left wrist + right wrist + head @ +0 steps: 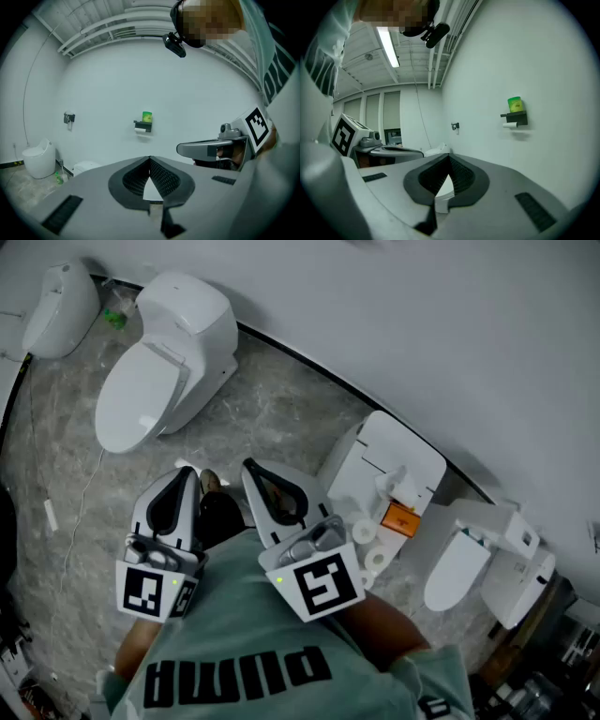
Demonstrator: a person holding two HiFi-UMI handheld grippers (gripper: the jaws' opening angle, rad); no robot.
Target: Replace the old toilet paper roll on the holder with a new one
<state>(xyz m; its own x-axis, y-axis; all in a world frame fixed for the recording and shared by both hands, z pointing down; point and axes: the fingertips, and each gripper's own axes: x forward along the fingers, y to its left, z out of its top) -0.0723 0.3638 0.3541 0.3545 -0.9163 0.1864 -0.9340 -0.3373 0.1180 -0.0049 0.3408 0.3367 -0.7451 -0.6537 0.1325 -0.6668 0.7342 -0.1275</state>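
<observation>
Both tools up in front of the chest, pointed at the wall, close to level. L tool [187,472] in its own view [149,160]: jaws pinched together, tips meeting, nothing btwn them. R tool [251,465], same story in its view [449,157]: jaws closed tight and empty. The two sit side by side, near each other but not touching. Each shows in the other's camera w/ its marker cube.

Task stuff is well off on the white wall. The black holder [143,126] is mounted there, w/ a white roll [140,131] hanging under it and a green item [147,116] standing on top. Can't tell what the green item is. From the R side the holder [516,118] is up at right, the white roll [510,124] below it and the green item [514,104] above. Neither tool is anywhere near it.

Head view looks down on a marbled grey floor [272,413]. A white toilet [164,362] is ahead-left and another white fixture [61,306] sits in the far-left corner. More white toilets stand at right, one w/ an orange part [401,518]. The green shirt [253,652] fills the bottom of the frame.
</observation>
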